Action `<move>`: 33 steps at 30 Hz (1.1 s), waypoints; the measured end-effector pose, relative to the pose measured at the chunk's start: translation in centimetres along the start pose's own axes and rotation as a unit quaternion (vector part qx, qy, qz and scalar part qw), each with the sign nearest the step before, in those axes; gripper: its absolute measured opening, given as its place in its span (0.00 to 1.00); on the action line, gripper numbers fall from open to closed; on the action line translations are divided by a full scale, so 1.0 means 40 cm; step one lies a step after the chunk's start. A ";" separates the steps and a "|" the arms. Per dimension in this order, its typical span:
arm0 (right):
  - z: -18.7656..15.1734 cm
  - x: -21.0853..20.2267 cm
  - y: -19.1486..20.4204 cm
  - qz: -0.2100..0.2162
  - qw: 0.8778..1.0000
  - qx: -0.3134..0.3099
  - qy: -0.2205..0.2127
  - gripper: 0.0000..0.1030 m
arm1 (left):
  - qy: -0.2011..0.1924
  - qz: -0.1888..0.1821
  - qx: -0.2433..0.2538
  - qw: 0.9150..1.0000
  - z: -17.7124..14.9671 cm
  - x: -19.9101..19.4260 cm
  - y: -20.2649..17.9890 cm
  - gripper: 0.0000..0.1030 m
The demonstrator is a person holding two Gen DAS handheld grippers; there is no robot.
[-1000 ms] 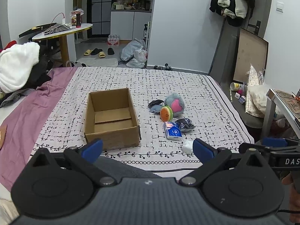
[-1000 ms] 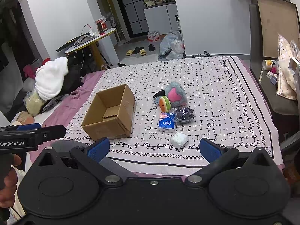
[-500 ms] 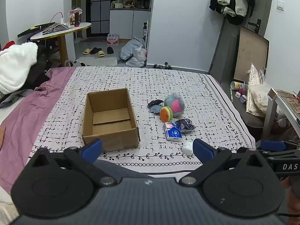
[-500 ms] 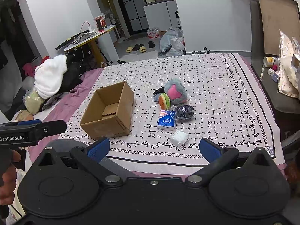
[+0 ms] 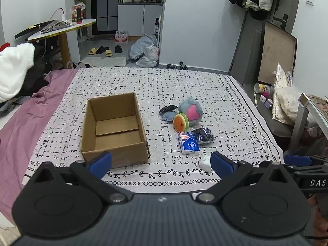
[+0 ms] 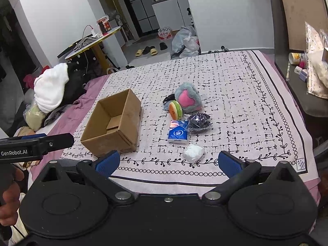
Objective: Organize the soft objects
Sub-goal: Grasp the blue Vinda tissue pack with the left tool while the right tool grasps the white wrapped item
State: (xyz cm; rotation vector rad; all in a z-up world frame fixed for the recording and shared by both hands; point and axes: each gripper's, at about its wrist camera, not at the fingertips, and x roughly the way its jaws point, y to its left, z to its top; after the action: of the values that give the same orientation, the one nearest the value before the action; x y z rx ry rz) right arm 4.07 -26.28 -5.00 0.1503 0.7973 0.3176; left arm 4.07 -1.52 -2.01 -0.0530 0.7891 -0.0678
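Note:
An open cardboard box (image 5: 114, 129) (image 6: 115, 126) sits empty on the patterned bedspread. To its right lies a cluster: a grey plush with a pink heart (image 5: 191, 110) (image 6: 187, 99), an orange-green round toy (image 5: 180, 122) (image 6: 175, 109), a blue tissue pack (image 5: 188, 143) (image 6: 178, 132), a dark bagged bundle (image 5: 204, 135) (image 6: 199, 122) and a white wad (image 5: 205, 163) (image 6: 193, 152). My left gripper (image 5: 161, 164) hovers open at the bed's near edge, nothing between its fingers. My right gripper (image 6: 168, 163) is open too, just short of the white wad.
Purple sheet and a pile of clothes (image 5: 14, 71) lie at the left. A round side table (image 5: 61, 25) stands behind. Beyond the bed's right edge are a desk (image 5: 313, 110), bags and boards. A hand (image 6: 9, 196) holds the left gripper's handle.
Both grippers have eased forward and slightly down toward the bed, so the box and objects sit a bit nearer. Nothing on the bed has moved.

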 end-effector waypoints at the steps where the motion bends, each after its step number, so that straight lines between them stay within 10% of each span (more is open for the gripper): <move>1: 0.000 0.006 -0.005 0.001 1.000 0.001 0.000 1.00 | 0.003 -0.002 0.000 1.000 0.004 0.011 -0.003 0.98; 17: 0.004 0.157 -0.101 0.003 0.999 0.037 0.029 0.94 | 0.047 -0.022 -0.012 0.999 0.026 0.202 -0.038 0.95; 33: 0.005 0.348 -0.183 0.021 0.991 0.100 0.086 0.72 | 0.099 -0.055 -0.025 0.993 0.041 0.401 -0.074 0.62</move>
State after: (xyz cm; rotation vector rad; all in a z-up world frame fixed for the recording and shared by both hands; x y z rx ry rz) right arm 14.95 -28.51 -16.13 0.3309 0.9981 0.2927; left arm 16.38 -5.71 -11.96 -0.1397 0.9860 -0.1592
